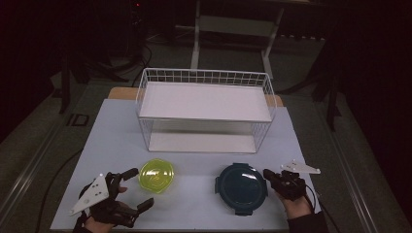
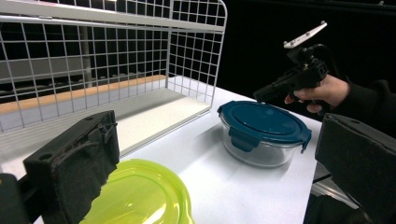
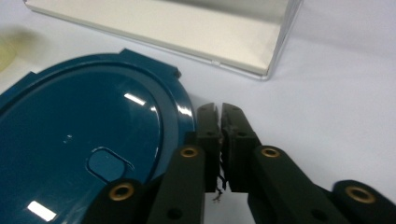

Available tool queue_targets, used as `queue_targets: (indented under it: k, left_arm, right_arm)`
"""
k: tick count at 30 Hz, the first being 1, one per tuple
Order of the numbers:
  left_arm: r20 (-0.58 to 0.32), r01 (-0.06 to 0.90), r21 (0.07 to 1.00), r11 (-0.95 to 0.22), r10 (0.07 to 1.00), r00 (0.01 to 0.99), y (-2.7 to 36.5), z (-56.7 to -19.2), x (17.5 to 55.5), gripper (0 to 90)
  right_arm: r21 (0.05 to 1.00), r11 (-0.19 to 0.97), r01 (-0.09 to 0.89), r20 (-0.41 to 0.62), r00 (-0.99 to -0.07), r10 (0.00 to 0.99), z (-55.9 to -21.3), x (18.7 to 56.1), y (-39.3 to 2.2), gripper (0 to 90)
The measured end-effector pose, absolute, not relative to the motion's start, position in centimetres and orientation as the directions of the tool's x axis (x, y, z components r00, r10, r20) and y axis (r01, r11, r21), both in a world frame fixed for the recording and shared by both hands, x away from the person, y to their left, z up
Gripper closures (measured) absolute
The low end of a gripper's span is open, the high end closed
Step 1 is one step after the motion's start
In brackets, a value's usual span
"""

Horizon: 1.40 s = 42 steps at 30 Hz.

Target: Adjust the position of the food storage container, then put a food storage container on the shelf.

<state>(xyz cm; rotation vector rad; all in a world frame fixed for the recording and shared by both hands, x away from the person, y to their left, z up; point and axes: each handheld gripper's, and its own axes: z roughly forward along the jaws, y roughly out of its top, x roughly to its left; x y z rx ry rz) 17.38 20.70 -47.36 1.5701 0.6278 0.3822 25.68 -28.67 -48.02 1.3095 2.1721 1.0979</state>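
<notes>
Hovering right tool [image 3: 219,109], jaws near-closed, beside blue-lidded container [image 3: 84,154], seemingly apart.

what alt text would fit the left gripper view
Two wide-open black jaws frame a white table: a yellow-green lid sits close between them, and a glass container with a blue lid stands farther off. The right gripper, held in a hand, hovers just above the blue lid's far edge, and a white wire shelf stands behind.
</notes>
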Motion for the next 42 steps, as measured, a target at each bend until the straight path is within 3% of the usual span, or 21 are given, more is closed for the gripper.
queue_targets:
  k: [4, 8, 9, 11, 12, 16, 18, 23, 28, 30, 35, 42]
  left_arm:
    - [-0.133, 0.179, 0.984, -0.019, 0.597, 0.791, 20.3, -47.2, 17.4, 0.0]
    - [-0.156, 0.211, 0.977, -0.028, 0.584, 0.797, 19.6, -46.9, 17.5, 0.0]
    - [-0.164, 0.220, 0.975, -0.027, 0.581, 0.797, 19.4, -46.8, 17.6, 0.0]
    - [-0.162, 0.231, 0.972, -0.044, 0.588, 0.792, 18.7, -46.5, 17.7, 0.0]
    - [-0.152, 0.231, 0.971, -0.057, 0.598, 0.787, 18.4, -46.3, 17.7, 0.0]
    - [-0.155, 0.242, 0.967, -0.075, 0.578, 0.801, 16.9, -45.4, 18.0, 0.0]
    - [-0.140, 0.237, 0.966, -0.100, 0.570, 0.810, 16.1, -44.9, 18.2, 0.0]
    - [-0.146, 0.243, 0.964, -0.111, 0.545, 0.826, 15.2, -44.2, 18.5, 0.0]
    - [-0.203, 0.283, 0.955, -0.092, 0.492, 0.846, 13.4, -42.9, 19.4, 0.0]
    - [-0.215, 0.305, 0.945, -0.117, 0.482, 0.849, 12.3, -42.5, 19.8, 0.0]
    - [-0.224, 0.332, 0.927, -0.175, 0.452, 0.863, 10.0, -42.1, 20.5, 0.0]
    - [-0.397, 0.527, 0.818, -0.231, 0.438, 0.807, 6.2, -43.6, 23.2, 0.0]
  right_arm:
    - [0.796, 0.266, 0.543, 0.060, -0.508, 0.859, -47.1, 25.3, -28.7, 78.1]
    - [0.809, 0.265, 0.524, 0.066, -0.530, 0.846, -46.7, 25.0, -28.7, 64.7]
    - [0.813, 0.270, 0.516, 0.062, -0.537, 0.841, -46.6, 24.8, -28.6, 58.0]
    - [0.816, 0.270, 0.511, 0.065, -0.544, 0.836, -46.4, 24.6, -28.6, 54.9]
    - [0.835, 0.276, 0.476, 0.051, -0.566, 0.823, -45.9, 24.1, -28.5, 38.0]
    - [0.863, 0.288, 0.416, 0.027, -0.607, 0.794, -45.0, 23.0, -28.2, 18.3]
    - [0.874, 0.266, 0.406, 0.052, -0.623, 0.781, -44.5, 22.6, -28.3, 12.6]
    - [0.891, 0.283, 0.355, -0.002, -0.620, 0.785, -43.6, 21.6, -28.3, 12.5]
    - [0.904, 0.270, 0.332, 0.004, -0.637, 0.771, -42.7, 20.8, -28.9, 18.5]
    - [0.888, 0.317, 0.334, -0.039, -0.632, 0.774, -42.3, 20.5, -28.8, 18.6]
    - [0.904, 0.295, 0.310, -0.030, -0.641, 0.767, -41.6, 20.0, -29.1, 21.3]
    - [0.891, 0.265, 0.368, 0.047, -0.656, 0.753, -42.0, 20.3, -29.9, 22.2]
